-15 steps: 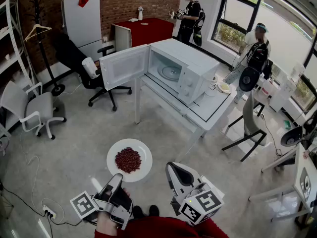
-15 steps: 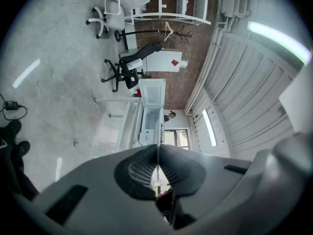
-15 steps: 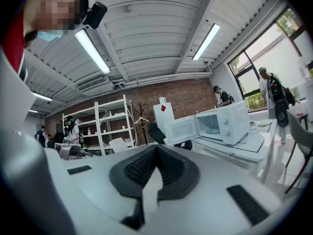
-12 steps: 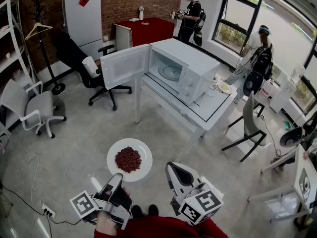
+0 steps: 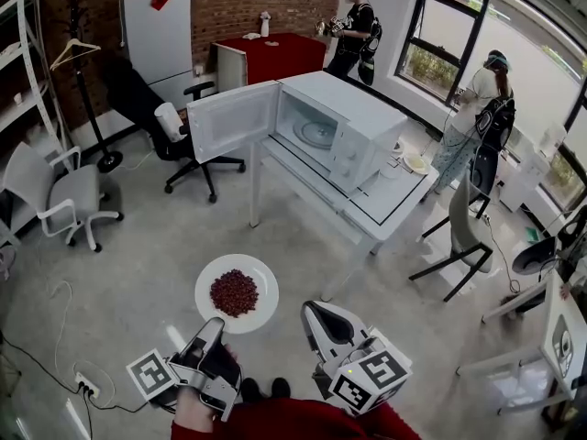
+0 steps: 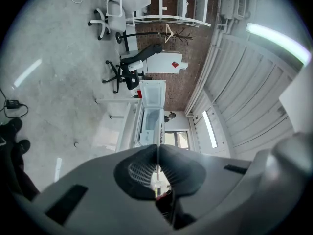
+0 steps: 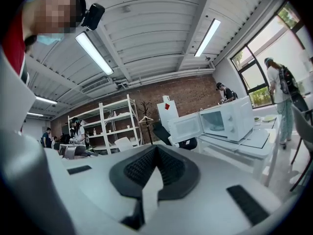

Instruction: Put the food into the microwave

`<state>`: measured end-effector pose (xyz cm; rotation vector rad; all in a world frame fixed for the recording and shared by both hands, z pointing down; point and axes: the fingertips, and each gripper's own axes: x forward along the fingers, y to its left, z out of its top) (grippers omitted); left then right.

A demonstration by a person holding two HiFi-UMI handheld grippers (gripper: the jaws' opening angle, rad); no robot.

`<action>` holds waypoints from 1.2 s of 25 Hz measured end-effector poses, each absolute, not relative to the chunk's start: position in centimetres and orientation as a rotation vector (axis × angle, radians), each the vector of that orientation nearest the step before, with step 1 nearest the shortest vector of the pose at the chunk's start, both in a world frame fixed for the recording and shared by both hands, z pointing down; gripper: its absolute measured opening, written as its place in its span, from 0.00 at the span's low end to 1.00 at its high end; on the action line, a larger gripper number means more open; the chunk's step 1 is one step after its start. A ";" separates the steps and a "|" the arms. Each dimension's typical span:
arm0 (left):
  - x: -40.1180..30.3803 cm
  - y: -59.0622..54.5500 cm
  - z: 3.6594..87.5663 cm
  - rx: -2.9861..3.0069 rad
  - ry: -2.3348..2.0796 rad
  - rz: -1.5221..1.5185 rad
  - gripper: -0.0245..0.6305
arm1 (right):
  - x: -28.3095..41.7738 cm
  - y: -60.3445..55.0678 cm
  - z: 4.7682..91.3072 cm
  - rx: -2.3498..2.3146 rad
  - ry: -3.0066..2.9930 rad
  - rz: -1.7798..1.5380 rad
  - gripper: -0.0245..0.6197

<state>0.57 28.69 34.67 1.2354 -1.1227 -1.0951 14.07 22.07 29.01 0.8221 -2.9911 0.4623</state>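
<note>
The step in hand appears to be carrying the plate (image 5: 262,280) across the floor to the microwave (image 5: 356,117). Held only by its near rim, the plate likely wants to sag at its far edge, so it should stay level and move steadily to keep the heap of dark-red food (image 5: 234,292) centred. Farther off at about 1 o'clock, the microwave stands on the white bench (image 5: 394,211) with its door (image 5: 229,122) swung wide to 9 o'clock and the glass turntable (image 5: 316,136) bare. The approach is best made square to the opening, clear of the door's edge, sliding the plate in flat.

The left gripper (image 5: 214,328) has its jaws nearly together, pinched on the plate's rim, which shows edge-on as a thin white line between the pads in the left gripper view. The right gripper (image 5: 318,316), at 3 o'clock of the left, has its jaws closed together with nothing between them, and touches nothing.
</note>
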 end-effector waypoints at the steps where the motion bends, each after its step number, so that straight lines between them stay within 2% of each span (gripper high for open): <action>1: 0.6 28.5 34.7 1.237 -1.129 -1.092 0.07 | 14.1 22.0 29.0 0.816 -2.996 0.464 0.06; 19: 2.3 22.9 32.5 1.333 -1.191 -1.081 0.07 | 19.1 17.3 28.4 0.924 -2.973 0.375 0.06; 30: 1.6 19.7 30.8 1.358 -1.201 -1.070 0.07 | 18.4 14.7 27.6 0.940 -2.987 0.379 0.06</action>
